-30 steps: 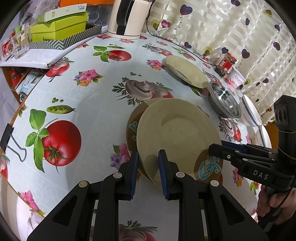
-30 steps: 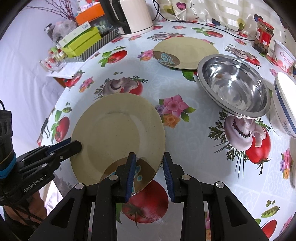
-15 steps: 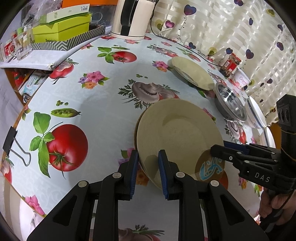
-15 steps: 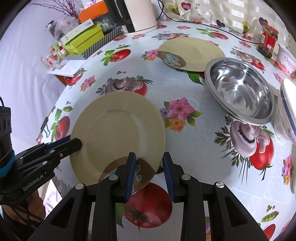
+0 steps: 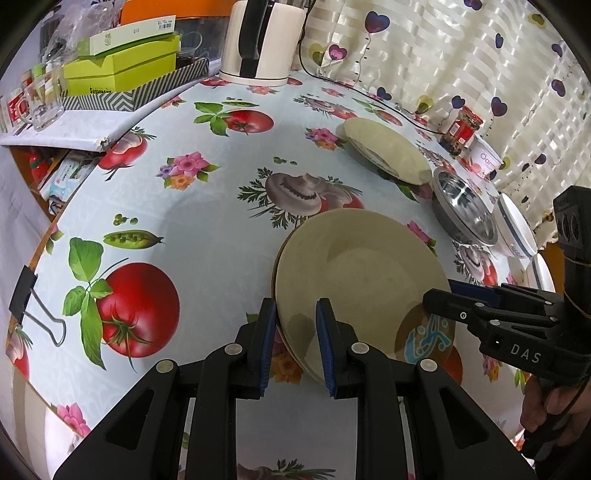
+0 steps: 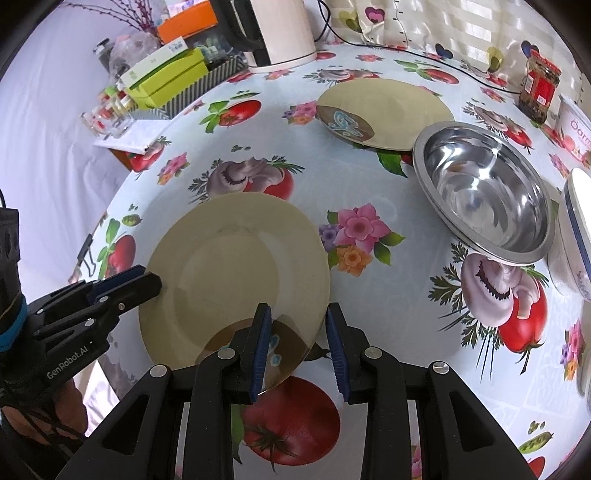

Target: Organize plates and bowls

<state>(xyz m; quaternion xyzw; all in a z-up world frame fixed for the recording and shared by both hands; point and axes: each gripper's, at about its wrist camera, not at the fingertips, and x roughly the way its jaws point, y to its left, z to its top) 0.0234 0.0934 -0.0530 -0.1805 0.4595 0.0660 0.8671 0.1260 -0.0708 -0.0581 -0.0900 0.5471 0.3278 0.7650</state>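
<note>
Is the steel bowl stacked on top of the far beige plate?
No. In the right wrist view the steel bowl sits on the tablecloth beside the far beige plate, not on it.

White bowl (image 6: 576,236) cut off at right edge — lower plate (image 5: 277,258) mostly hidden under top plate (image 5: 354,273).

This was a home dining spot: a table under a vegetable-and-flower oilcloth (image 6: 369,192). Behind it hung a heart-print curtain (image 5: 461,55). At its far edge stood a white electric kettle (image 6: 280,33), and beside the kettle, green boxes (image 5: 122,70); a sauce jar (image 6: 539,90) stood near the curtain.
</note>
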